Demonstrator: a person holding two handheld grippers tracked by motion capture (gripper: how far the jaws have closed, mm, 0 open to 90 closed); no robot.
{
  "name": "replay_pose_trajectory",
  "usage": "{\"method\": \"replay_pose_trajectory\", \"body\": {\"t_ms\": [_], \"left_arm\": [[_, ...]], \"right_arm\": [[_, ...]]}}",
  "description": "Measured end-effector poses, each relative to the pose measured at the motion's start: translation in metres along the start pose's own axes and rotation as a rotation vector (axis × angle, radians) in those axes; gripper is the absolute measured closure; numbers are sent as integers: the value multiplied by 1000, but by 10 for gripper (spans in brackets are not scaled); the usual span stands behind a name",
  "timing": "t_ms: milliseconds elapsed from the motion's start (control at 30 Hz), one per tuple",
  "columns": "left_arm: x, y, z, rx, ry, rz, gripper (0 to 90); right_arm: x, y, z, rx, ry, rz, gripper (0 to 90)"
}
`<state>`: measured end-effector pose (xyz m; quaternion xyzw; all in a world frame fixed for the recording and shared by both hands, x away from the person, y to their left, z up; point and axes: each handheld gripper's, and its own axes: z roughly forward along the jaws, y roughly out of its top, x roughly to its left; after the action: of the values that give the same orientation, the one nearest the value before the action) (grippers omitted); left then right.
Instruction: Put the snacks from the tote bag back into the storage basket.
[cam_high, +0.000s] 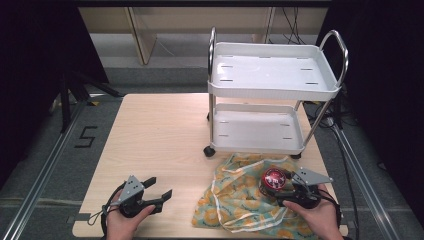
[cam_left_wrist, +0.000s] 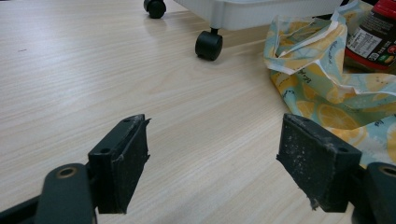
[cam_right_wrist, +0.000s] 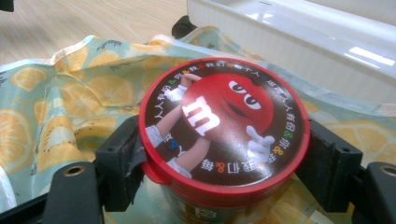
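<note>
Your right gripper (cam_high: 290, 189) pinches the red-lidded candy tub (cam_high: 274, 180) on the lemon-print cloth (cam_high: 235, 197), just in front of the white trolley (cam_high: 272, 90). Your left gripper (cam_high: 157, 189) is spread, left of the cloth, over the counter (cam_high: 160, 140)

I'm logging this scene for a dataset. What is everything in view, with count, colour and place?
candy tub: one, red lid, on the bag, clamped by the right tongs
cloth bag: one, lemon print, table's near right
cart: one, white, two empty trays, table's far right
table: one, light wood
left tongs: one, black, open, over bare table at near left
right tongs: one, black, shut on the tub
hands: two, bottom edge
</note>
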<state>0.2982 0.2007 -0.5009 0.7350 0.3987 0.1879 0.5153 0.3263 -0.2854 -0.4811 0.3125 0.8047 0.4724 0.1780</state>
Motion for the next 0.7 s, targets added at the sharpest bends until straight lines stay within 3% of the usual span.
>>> {"method": "replay_pose_trajectory", "body": {"t_ms": [33,333,400,533,667,700], "left_arm": [[-1,0,0,2,7,-20,236],[-1,0,0,-7,3,-22,235],[-2,0,1,-10,2,-27,235],[-1,0,1,-6,3,-23,235],[-2,0,1,-10,3,-26,235],[-2,0,1,-10,3,-26,235]], "right_arm": [[0,0,0,6,0,5,261],[1,3,-1,-6,-2,1,261],[1,4,-3,12,-3,13,261],[-1,5,-2,-2,-8,-11,262],[1,6,-2,-5,4,4,261],[-1,7,-2,-11,2,-17,262]]}}
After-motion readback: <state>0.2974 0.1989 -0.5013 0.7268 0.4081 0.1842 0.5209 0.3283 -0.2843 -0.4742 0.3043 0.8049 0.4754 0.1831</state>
